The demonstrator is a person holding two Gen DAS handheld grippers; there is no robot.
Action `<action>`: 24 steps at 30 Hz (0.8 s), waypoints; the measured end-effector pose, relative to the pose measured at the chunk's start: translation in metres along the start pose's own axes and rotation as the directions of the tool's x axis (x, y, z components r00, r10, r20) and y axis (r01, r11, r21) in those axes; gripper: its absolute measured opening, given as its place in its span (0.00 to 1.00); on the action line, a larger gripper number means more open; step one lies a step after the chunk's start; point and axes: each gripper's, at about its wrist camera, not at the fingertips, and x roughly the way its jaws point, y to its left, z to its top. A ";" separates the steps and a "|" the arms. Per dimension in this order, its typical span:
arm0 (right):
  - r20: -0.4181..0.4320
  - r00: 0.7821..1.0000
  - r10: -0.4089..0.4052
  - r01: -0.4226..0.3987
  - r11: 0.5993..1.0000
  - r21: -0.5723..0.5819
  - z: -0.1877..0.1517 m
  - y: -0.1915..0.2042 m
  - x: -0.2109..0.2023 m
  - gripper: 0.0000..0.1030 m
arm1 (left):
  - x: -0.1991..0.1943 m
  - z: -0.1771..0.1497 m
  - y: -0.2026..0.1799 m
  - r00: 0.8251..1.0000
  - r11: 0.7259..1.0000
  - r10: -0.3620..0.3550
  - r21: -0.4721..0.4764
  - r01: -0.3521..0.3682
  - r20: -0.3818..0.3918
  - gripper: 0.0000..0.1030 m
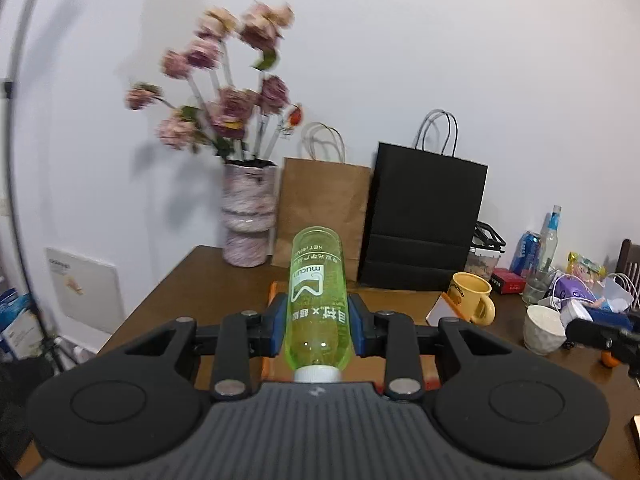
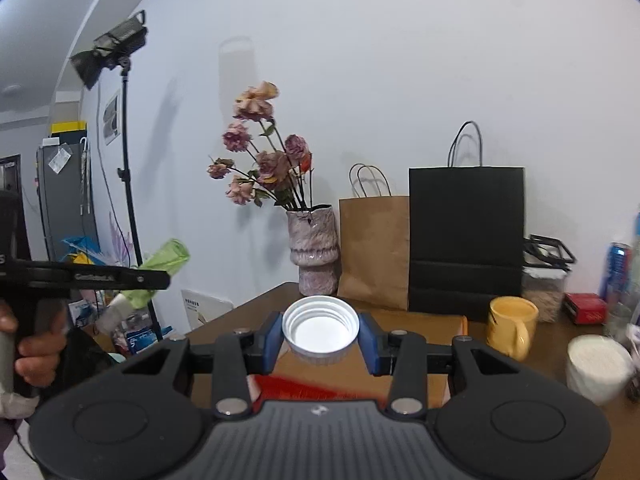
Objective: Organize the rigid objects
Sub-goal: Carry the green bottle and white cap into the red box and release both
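Green bottle (image 1: 318, 304), light, slick, slightly yielding plastic, is clamped mid-body by left gripper (image 1: 318, 320); right gripper (image 2: 320, 336) pinches white cap (image 2: 320, 330) rim.

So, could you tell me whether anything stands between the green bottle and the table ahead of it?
Nothing visible does. The left hand-held gripper holds the green bottle above the table; the vase and paper bags stand further back.

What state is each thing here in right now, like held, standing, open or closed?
Left tool: shut on the green bottle.
Green bottle: held off the table, white cap on, base pointing away.
Right tool: shut on the white lid.
White lid: held, open side showing.
Yellow mug: upright on the table.
Black bag: standing against the wall.
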 end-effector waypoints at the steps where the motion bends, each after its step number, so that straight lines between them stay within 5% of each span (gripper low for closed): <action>1: -0.016 1.000 -0.005 0.005 1.000 -0.011 0.012 -0.006 0.012 0.38 | 0.017 0.014 0.001 1.000 1.000 -0.004 -0.001 0.004 -0.015 0.31; 5: -0.131 0.991 0.037 -0.034 0.999 0.031 0.056 -0.039 0.074 0.38 | 0.082 0.055 0.003 0.996 0.999 -0.005 0.032 0.008 -0.091 0.31; 10: -0.336 0.941 0.046 -0.013 0.995 0.098 0.070 -0.088 0.177 0.38 | 0.181 0.069 0.005 0.965 0.998 0.038 0.055 -0.024 -0.258 0.31; 18: -0.611 0.788 -0.080 0.121 0.992 0.026 -0.014 -0.137 0.326 0.39 | 0.330 -0.004 0.008 0.830 0.990 0.128 0.120 -0.074 -0.542 0.31; 21: -0.634 0.761 -0.136 0.155 0.988 -0.025 -0.044 -0.139 0.351 0.39 | 0.351 -0.028 0.008 0.807 0.986 0.145 0.155 -0.068 -0.573 0.31; 24: -0.598 0.765 -0.240 0.170 0.970 -0.173 -0.051 -0.128 0.362 0.40 | 0.357 -0.036 0.004 0.816 0.972 0.188 0.225 -0.073 -0.547 0.33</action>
